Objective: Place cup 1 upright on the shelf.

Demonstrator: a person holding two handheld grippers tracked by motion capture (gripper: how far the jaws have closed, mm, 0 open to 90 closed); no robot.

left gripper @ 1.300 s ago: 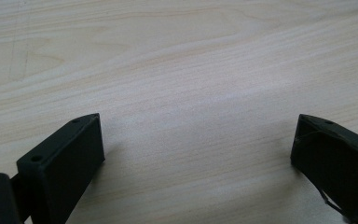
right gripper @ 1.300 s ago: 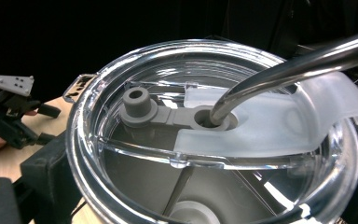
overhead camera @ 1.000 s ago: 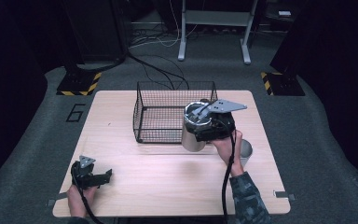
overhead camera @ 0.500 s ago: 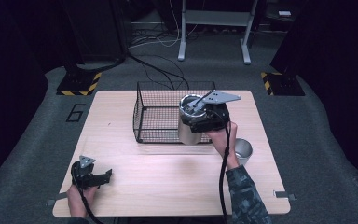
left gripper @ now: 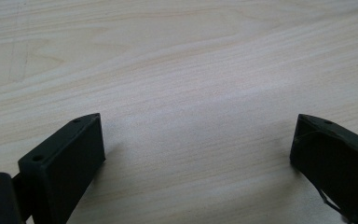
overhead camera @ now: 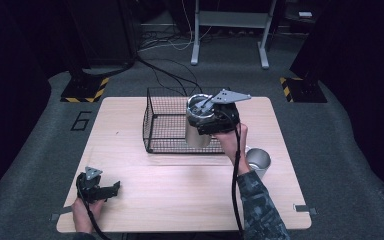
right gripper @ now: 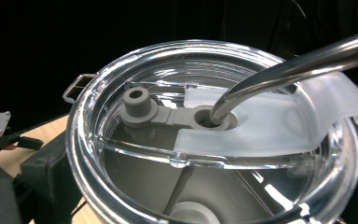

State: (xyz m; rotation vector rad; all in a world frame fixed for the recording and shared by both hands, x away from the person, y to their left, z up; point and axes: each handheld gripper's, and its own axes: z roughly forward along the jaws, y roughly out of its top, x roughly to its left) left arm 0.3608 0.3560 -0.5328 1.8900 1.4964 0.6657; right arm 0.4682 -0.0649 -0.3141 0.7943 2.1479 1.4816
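A steel tumbler (overhead camera: 196, 131) with a clear lid (right gripper: 214, 140) and a bent metal straw (right gripper: 284, 65) is held upright off the table. My right gripper (overhead camera: 215, 121) is shut on its upper body. In the high view the tumbler overlaps the front right part of a black wire basket (overhead camera: 162, 122). One black finger (right gripper: 42, 172) presses against the tumbler's side in the right gripper view. My left gripper (overhead camera: 111, 189) rests on the wooden table (overhead camera: 180, 190) near its front left. Its jaws stand wide apart around bare wood (left gripper: 198, 149).
A small steel cup (overhead camera: 257, 161) stands on the table to the right of my right forearm. The wire basket looks empty and sits at the table's far middle. Dark floor with cables and stands surrounds the table.
My right gripper has carried the tumbler left and away from me, toward the basket. The small steel cup is now more exposed. The left gripper has not moved.
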